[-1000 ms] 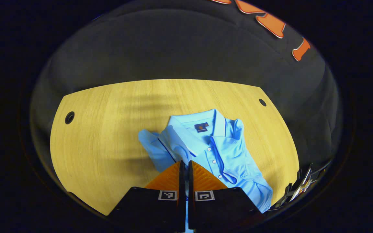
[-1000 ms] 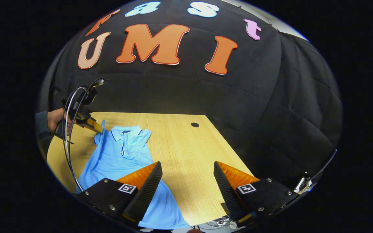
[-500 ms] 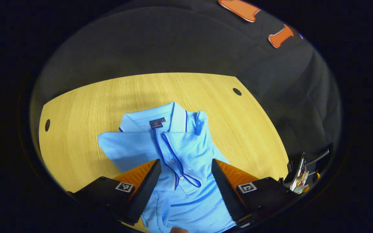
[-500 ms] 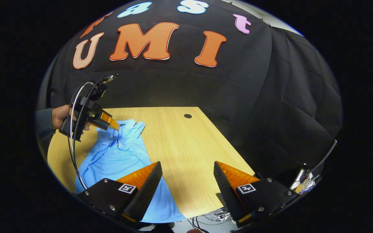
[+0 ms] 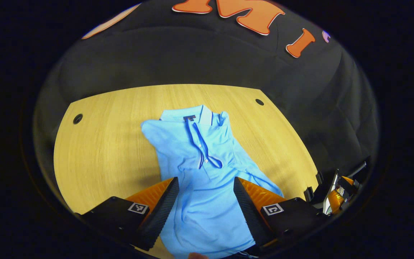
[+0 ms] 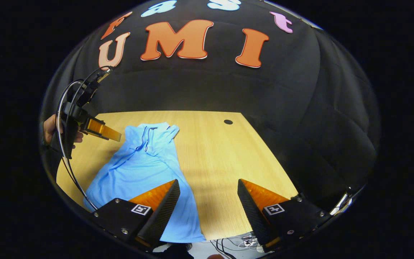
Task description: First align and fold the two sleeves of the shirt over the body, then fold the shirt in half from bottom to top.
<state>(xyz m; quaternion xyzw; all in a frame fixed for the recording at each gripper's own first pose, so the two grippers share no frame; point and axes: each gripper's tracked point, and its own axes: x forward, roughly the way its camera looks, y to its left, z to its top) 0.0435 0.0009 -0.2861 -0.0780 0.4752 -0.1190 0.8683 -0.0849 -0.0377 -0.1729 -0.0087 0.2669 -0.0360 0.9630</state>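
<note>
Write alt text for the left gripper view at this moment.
A light blue polo shirt lies collar-away on a wooden table, both sleeves folded over its body. The left claw hangs open above the shirt's lower half, touching nothing. The right claw shows at the right edge.

Wooden table, pale grain, with round holes: one at 9 o'clock, one at 2 o'clock. Tangled cables below near edge, at 6 o'clock.

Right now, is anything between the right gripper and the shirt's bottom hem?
Nothing visible. The shirt lies flat on the table, and the open right gripper hangs beside its lower edge over bare wood.
</note>
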